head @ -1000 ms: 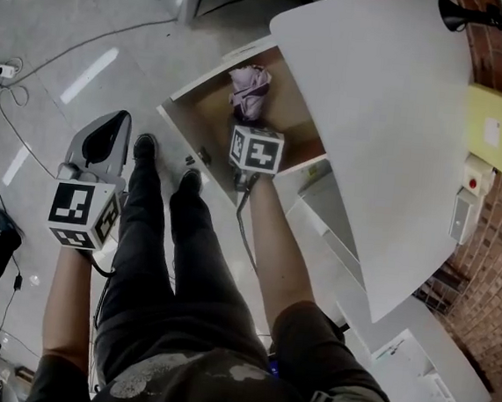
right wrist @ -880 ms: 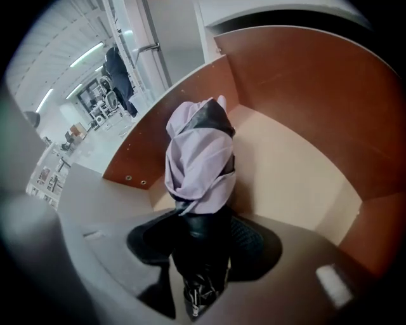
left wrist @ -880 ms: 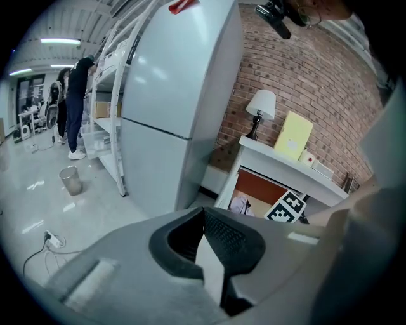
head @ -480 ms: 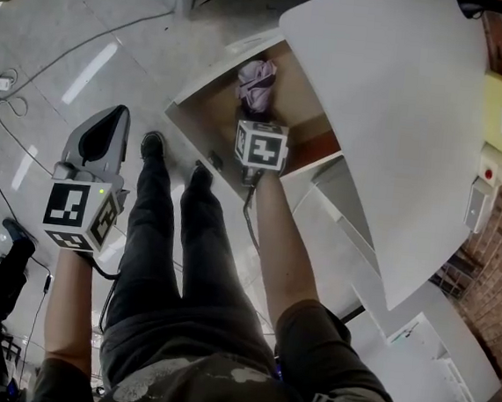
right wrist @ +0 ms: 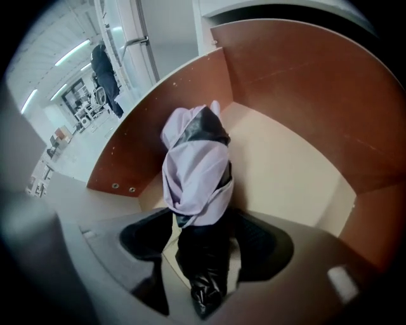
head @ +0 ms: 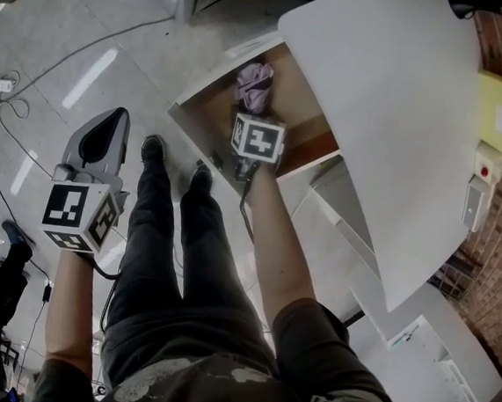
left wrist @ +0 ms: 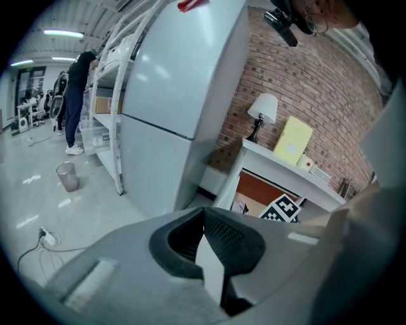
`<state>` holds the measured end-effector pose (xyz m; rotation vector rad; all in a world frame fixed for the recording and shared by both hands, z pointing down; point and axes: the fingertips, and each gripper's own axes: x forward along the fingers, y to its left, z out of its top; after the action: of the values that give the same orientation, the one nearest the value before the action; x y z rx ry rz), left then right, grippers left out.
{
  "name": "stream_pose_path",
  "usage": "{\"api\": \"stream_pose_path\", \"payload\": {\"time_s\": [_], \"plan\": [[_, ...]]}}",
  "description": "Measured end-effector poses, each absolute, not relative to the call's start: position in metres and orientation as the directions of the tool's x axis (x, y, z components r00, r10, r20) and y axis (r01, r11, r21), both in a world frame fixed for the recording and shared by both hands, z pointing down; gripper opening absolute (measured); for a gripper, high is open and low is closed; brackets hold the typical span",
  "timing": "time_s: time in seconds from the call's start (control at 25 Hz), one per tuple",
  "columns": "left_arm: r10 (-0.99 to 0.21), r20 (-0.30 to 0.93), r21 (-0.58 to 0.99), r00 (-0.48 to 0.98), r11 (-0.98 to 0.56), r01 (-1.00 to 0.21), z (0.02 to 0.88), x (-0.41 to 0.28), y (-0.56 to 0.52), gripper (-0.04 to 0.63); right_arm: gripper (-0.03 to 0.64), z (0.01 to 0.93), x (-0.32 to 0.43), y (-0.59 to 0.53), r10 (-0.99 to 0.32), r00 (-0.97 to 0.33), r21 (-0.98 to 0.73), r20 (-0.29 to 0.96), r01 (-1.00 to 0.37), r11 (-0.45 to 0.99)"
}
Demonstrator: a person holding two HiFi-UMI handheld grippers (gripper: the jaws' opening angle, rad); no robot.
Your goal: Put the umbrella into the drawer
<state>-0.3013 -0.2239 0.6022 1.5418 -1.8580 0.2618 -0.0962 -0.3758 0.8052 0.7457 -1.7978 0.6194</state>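
The folded umbrella (head: pixel 254 83), lilac cloth with a black end, lies inside the open wooden drawer (head: pixel 209 105) at its far end. In the right gripper view the umbrella (right wrist: pixel 195 171) runs between the pads of my right gripper (right wrist: pixel 203 244), whose jaws are opening; a gap shows beside the left pad. From the head view only that gripper's marker cube (head: pixel 258 142) shows, just in front of the umbrella. My left gripper (head: pixel 105 137) hangs out to the left over the floor, its jaws (left wrist: pixel 203 212) shut on nothing.
A white desk top (head: pixel 382 120) overhangs the drawer's right side. The person's legs and shoes (head: pixel 154 148) stand in front of the drawer. A cable and power strip (head: pixel 1 88) lie on the floor at left. A tall white cabinet (left wrist: pixel 177 82) and a lamp (left wrist: pixel 263 108) face the left gripper.
The right gripper's cube has stayed over the drawer by the umbrella, shifting only slightly. The left gripper has kept its place at the left.
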Motion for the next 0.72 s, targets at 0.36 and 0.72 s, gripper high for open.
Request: {"api": "stream_pose_path", "payload": {"time_s": [0.36, 0.72], "plan": [[-0.816, 0.57, 0.241, -0.099, 0.281, -0.929, 0.568, -0.296, -0.216, 0.011, 0.314, 0.75, -0.092, -0.375, -0.218, -0.349, -0.103, 0.911, -0.706, 0.7], [-0.852, 0.499, 0.218, -0.157, 0.298, -0.929, 0.507, -0.274, -0.204, 0.011, 0.314, 0.654, -0.105, -0.349, -0.216, -0.513, -0.187, 0.831, -0.622, 0.76]]}}
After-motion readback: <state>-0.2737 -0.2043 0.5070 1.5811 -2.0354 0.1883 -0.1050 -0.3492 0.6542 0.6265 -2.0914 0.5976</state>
